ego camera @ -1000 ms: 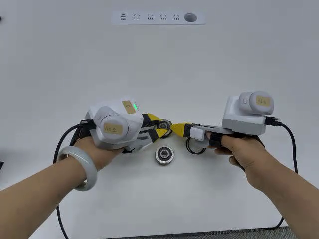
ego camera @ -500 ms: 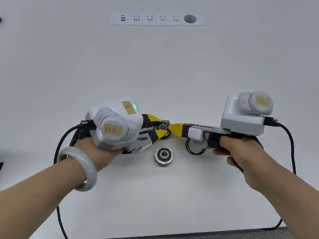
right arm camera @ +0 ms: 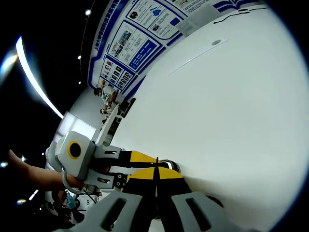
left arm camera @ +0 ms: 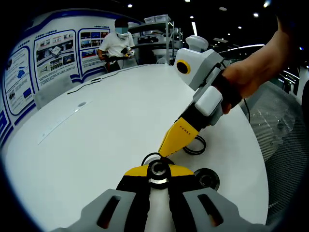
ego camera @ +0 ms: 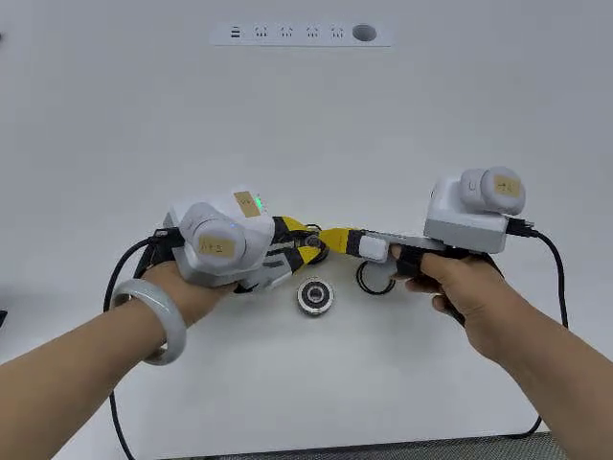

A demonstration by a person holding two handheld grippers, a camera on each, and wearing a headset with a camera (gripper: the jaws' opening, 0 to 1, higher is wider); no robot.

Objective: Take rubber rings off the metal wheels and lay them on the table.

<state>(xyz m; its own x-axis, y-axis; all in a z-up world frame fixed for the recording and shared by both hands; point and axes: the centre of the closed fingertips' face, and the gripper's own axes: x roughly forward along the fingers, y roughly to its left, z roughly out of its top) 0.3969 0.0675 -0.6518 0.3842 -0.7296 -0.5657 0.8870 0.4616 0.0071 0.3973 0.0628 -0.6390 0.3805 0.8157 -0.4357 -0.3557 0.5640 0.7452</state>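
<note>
Left gripper view: the left gripper (left arm camera: 158, 173) clamps a wheel (left arm camera: 158, 168) above the table (left arm camera: 96, 135). The right gripper (left arm camera: 167, 149), jaws pressed together, seems to pinch its ring (left arm camera: 148, 158). Peeling is under way. Next, pull the ring clear and lay it right, near the loose ring (left arm camera: 195, 145).

1 wheel (ego camera: 315, 296) on table (ego camera: 287, 144); 1 loose ring (ego camera: 369, 291) just right; power strip (ego camera: 300, 34) far behind.

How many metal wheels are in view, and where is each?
2. One metal wheel is clamped in the left gripper; the other wheel lies on the table beside it. Others may be hidden.
</note>
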